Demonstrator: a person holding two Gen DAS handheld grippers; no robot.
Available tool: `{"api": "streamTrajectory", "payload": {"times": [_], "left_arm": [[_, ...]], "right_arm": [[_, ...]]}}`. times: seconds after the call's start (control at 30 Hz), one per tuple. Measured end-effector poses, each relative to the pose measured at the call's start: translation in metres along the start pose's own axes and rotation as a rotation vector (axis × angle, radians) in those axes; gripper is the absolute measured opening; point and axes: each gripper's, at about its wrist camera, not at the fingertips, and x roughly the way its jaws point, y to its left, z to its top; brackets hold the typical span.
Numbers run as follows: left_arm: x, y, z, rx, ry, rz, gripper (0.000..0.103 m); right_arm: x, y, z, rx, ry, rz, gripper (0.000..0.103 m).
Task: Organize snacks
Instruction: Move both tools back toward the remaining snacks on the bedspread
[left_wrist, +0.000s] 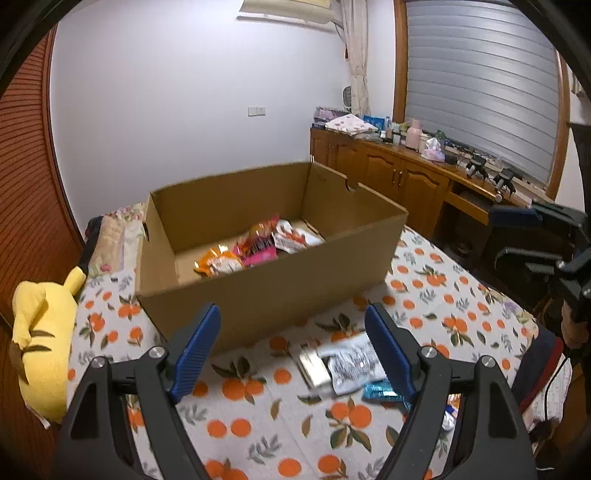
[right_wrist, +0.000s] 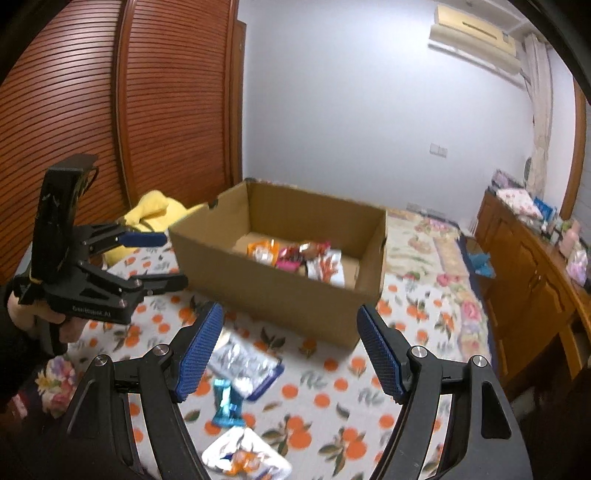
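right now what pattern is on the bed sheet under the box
Oranges with green leaves on a white bed sheet; clearest in the left wrist view.

Both grippers are held with jaws spread wide and nothing between the blue pads: the left gripper (left_wrist: 293, 349) and the right gripper (right_wrist: 290, 349); the left one is gripped by a hand (right_wrist: 55, 325)

A yellow stuffed toy (left_wrist: 38, 332) lies on the left of the bed cover with oranges on it (left_wrist: 258, 413). A wooden cabinet (left_wrist: 391, 177) stands far right, under a gray window blind (left_wrist: 480, 81).
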Motion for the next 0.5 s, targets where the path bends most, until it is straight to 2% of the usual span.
{"api": "streamTrajectory", "payload": {"times": [0.27,0.5], "left_arm": [[0.010,-0.006,-0.031,-0.012,0.052,-0.024,0.081],[0.018,-0.007,-0.050,-0.018,0.086,-0.030,0.081]], "right_arm": [[0.009,0.005,-0.061,0.062,0.100,0.023,0.077],[0.021,0.006,-0.101,0.081,0.174,0.035,0.077]]}}
